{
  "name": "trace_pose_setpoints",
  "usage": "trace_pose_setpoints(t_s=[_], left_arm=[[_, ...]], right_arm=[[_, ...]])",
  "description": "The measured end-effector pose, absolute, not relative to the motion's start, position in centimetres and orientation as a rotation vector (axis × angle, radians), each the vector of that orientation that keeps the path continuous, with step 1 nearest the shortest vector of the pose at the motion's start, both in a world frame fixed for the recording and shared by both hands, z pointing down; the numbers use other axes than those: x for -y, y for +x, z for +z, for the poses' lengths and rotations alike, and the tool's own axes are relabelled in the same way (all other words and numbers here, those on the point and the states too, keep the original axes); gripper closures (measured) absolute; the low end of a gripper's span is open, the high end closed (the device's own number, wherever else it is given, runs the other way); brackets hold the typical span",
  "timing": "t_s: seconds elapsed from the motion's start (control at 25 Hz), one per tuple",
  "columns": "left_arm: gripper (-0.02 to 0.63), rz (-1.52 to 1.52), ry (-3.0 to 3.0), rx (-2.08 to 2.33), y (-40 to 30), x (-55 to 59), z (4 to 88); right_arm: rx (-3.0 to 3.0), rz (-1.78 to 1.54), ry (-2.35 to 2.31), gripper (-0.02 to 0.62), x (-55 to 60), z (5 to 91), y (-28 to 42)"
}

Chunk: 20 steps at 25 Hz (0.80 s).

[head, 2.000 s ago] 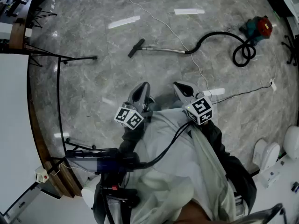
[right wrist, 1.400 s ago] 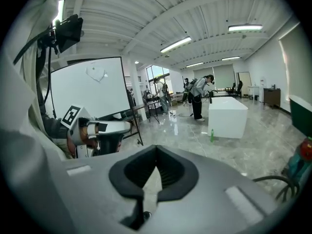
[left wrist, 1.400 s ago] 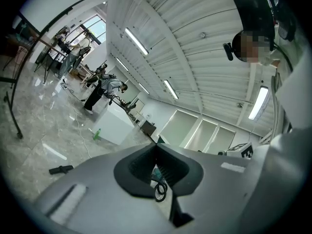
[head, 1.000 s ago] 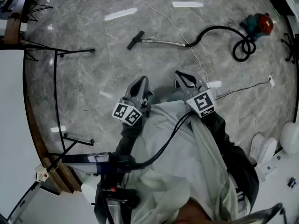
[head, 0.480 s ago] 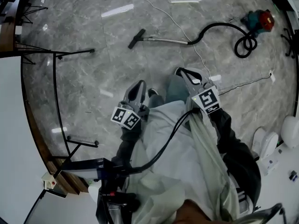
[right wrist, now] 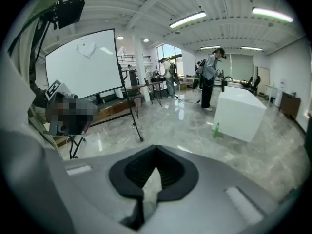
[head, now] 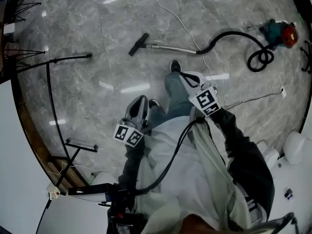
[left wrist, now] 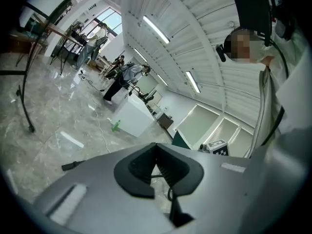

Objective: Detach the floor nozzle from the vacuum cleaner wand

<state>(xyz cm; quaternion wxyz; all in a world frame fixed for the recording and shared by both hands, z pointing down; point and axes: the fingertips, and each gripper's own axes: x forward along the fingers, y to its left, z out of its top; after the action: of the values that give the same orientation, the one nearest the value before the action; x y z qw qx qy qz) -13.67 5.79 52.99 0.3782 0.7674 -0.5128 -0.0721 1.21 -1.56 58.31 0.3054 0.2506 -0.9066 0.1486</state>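
Observation:
The vacuum lies on the grey marble floor ahead of me. Its black floor nozzle (head: 139, 44) sits on the end of the silver wand (head: 173, 48). From the wand a black hose (head: 229, 34) curls to the teal and red body (head: 281, 32). My left gripper (head: 140, 99) is shut and empty, well short of the nozzle. My right gripper (head: 182, 74) is also shut and empty, held above the floor just short of the wand. In the left gripper view the shut left gripper (left wrist: 156, 145) fills the lower frame, with the nozzle (left wrist: 72, 165) small at its left. The right gripper (right wrist: 156, 147) faces the room.
A black stand's legs (head: 68, 59) spread over the floor at the left. A white cable (head: 168, 12) crosses the wand. A dark cable (head: 253, 98) runs to the right. A white box (right wrist: 239, 112) with a green bottle (right wrist: 216, 129) beside it stands further off, and people stand behind it.
The person has stepped toward the vacuum, with a foot now near the wand. Both grippers have moved forward and down, the right one further. Both have stayed shut.

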Motion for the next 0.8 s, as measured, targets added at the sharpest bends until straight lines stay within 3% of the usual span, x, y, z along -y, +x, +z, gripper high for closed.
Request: trace_pose_setpoints(t_s=[0.28, 0.44, 0.8], left_arm=[[0.607, -0.251, 1.849, 1.466, -15.0, 5.7, 61.4], [0.607, -0.209, 1.722, 1.525, -18.2, 8.5, 72.4], [0.607, -0.119, 1.573, 1.541, -23.9, 9.9, 97.3]], right_arm=[[2.262, 0.424, 0.472, 0.598, 12.8, 72.1, 0.9], [2.224, 0.322, 0.376, 0.598, 15.4, 83.3, -1.3], [2.038, 0.47, 0.239, 0.593, 17.6, 113.1, -6.1]])
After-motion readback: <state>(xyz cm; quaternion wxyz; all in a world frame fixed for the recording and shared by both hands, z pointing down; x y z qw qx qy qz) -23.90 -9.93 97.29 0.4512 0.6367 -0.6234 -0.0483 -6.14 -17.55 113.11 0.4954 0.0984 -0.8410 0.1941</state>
